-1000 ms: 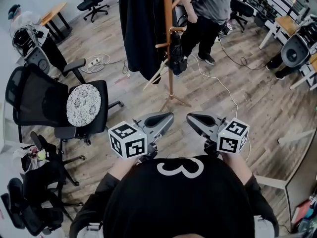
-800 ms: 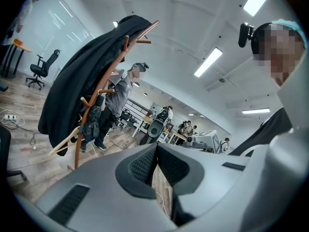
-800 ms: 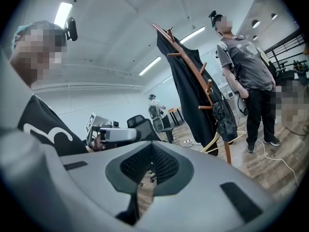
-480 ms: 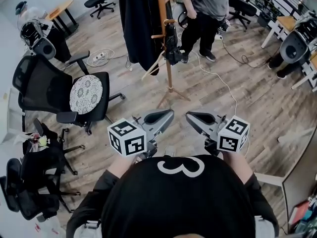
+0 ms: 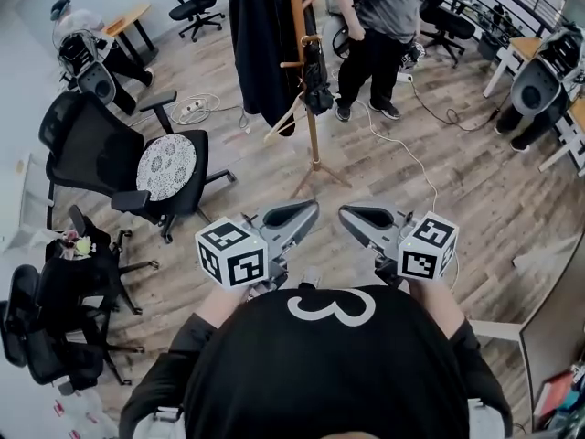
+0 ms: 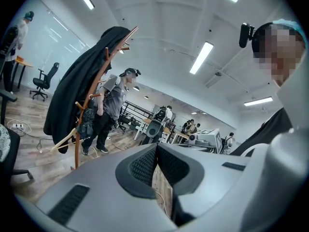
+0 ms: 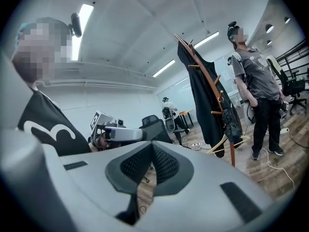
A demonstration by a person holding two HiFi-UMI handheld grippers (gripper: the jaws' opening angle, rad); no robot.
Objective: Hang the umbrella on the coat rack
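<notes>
**Umbrella on the rack, both tools shut and empty**

The dark folded umbrella (image 5: 316, 88) hung from a short peg on the right side of the coat rack (image 5: 311, 131), close against the wooden pole and clear of the floor. On the rack's left side hung a long black coat (image 5: 260, 44). A pale wooden hanger (image 5: 283, 124) jutted out low and to the left from under the coat's hem. The rack's splayed feet stood on the wood floor (image 5: 475, 190).

Just right of the rack, on its far side, a person (image 5: 375, 26) stood near the umbrella, leaving only a narrow gap on that side. A white cable (image 5: 411, 158) trailed across the floor from there toward the near right.

Between the rack's feet and the tools lay an open strip of bare floor. To the left of that strip a black office chair (image 5: 169, 165) with a patterned seat cushion stood well apart from the rack.

The left tool (image 5: 311, 211) and the right tool (image 5: 345, 213) were side by side at the near edge, pointing toward the rack and well short of it. Each had its jaws closed tip to tip with nothing between them.
</notes>
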